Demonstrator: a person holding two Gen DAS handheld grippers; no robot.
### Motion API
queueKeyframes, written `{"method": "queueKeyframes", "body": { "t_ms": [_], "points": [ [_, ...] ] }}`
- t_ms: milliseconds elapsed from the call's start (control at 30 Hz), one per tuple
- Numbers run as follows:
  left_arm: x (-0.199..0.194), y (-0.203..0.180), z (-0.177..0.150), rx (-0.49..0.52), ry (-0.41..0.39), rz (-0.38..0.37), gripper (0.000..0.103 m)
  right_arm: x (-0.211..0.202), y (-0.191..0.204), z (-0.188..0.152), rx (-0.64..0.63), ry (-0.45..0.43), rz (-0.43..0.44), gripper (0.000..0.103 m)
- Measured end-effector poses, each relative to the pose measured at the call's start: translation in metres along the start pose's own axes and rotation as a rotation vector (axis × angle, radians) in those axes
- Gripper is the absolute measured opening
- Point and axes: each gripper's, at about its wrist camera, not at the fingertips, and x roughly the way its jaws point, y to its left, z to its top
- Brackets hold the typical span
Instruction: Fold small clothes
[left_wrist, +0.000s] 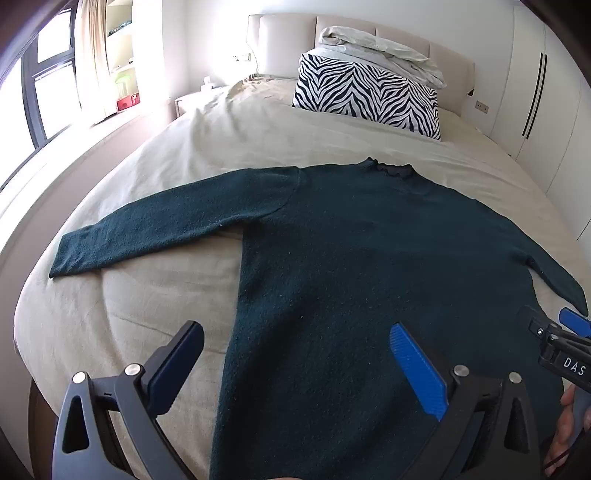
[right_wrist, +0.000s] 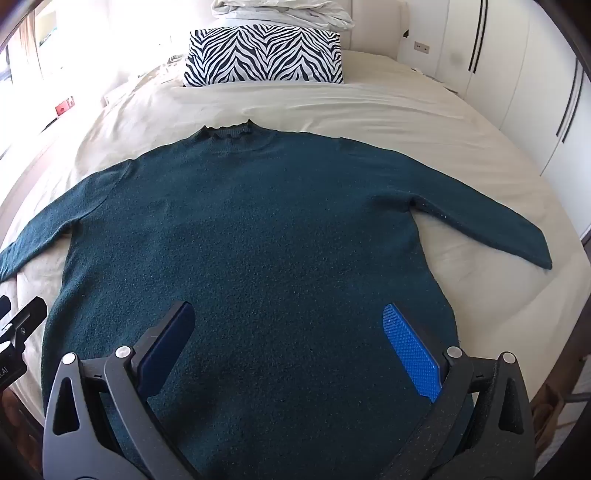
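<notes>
Hovering above the near end of the sweater (right_wrist: 258, 229), the left gripper (left_wrist: 295, 363) and right gripper (right_wrist: 288, 343) both stand with jaws fully spread and nothing between them. Below the left jaws lies the garment's left side edge, with bare bed (left_wrist: 147, 288) under the outer finger. Below the right jaws lies the lower body of the sweater, its right edge just beyond the outer pad. Beyond the jaws the garment lies flat, both sleeves spread outward and the collar (right_wrist: 227, 134) farthest away. Past it sit a zebra pillow (right_wrist: 262, 55) and folded bedding (right_wrist: 280, 13). Judged step: pre-fold, no fold made. The next move probably calls for lowering each gripper to pinch a sleeve or side edge.
</notes>
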Motion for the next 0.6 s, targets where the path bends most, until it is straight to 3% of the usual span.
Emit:
{"method": "queueKeyframes", "body": {
  "t_ms": [267, 300, 600],
  "points": [
    [-0.001, 0.01, -0.002, -0.011, 0.02, -0.03, 0.103, 0.003, -0.012, 0.007, 0.001, -0.003, 0.017, 0.103],
    [0.004, 0.002, -0.005, -0.012, 0.016, -0.019, 0.103, 0.002, -0.005, 0.0, -0.014, -0.008, -0.022, 0.103],
    [0.002, 0.006, -0.006, -0.024, 0.012, -0.019, 0.103, 0.001, 0.004, -0.003, -0.024, -0.012, -0.031, 0.103]
  ]
}}
